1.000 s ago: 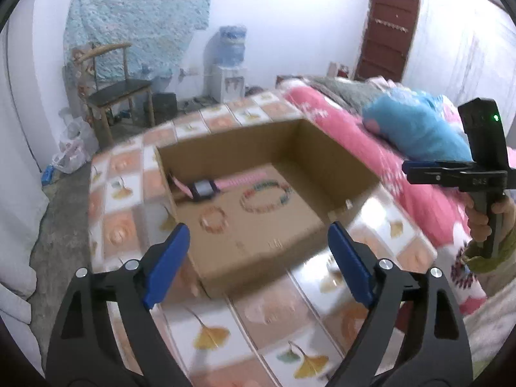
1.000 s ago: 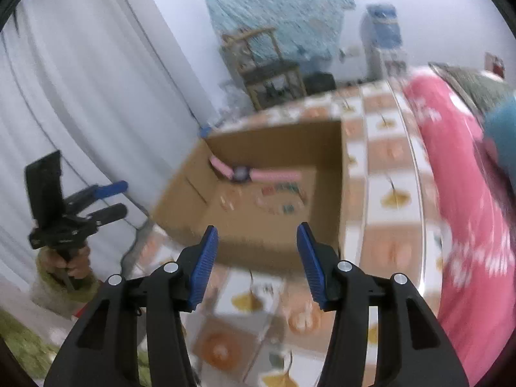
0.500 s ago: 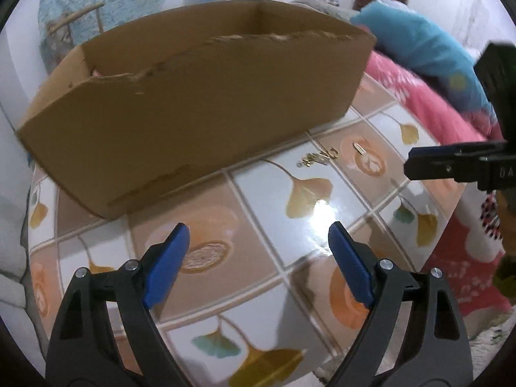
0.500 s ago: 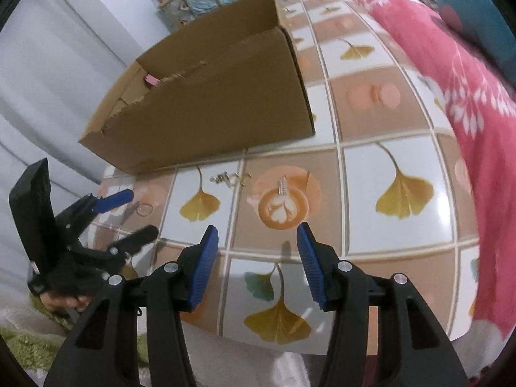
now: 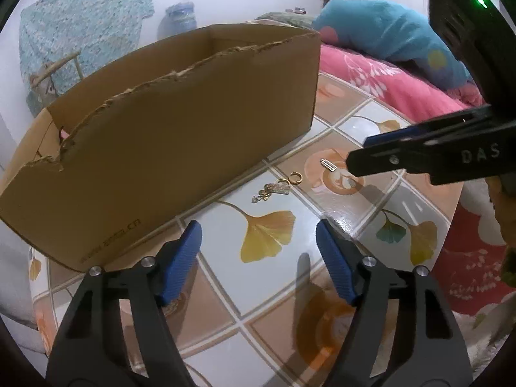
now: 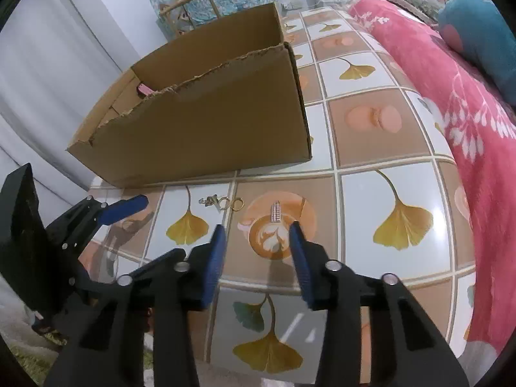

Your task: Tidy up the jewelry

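A brown cardboard box (image 5: 167, 135) (image 6: 206, 122) stands on the tiled table (image 5: 380, 200) (image 6: 380, 135). In front of it lie small gold pieces: a cluster of earrings (image 5: 274, 190) (image 6: 213, 201), a gold ring (image 5: 296, 178) (image 6: 237, 203) and a thin silver bar pendant (image 5: 328, 164) (image 6: 276, 211). My left gripper (image 5: 258, 229) (image 6: 129, 208) hangs just short of the cluster, its jaws closing with nothing between them. My right gripper (image 6: 256, 235) (image 5: 361, 153) hovers just short of the pendant, its jaws closing too, and empty.
A bed with a pink flowered blanket (image 6: 467, 96) and a blue cushion (image 5: 380, 32) runs along the table's right side. A wooden chair (image 6: 187, 6) and a water jug (image 5: 180, 19) stand by the far wall. A pink strap (image 6: 143, 89) shows inside the box.
Both grippers dropped from above the box to low over the table in front of it. The box interior went out of sight. Both pairs of jaws have narrowed.
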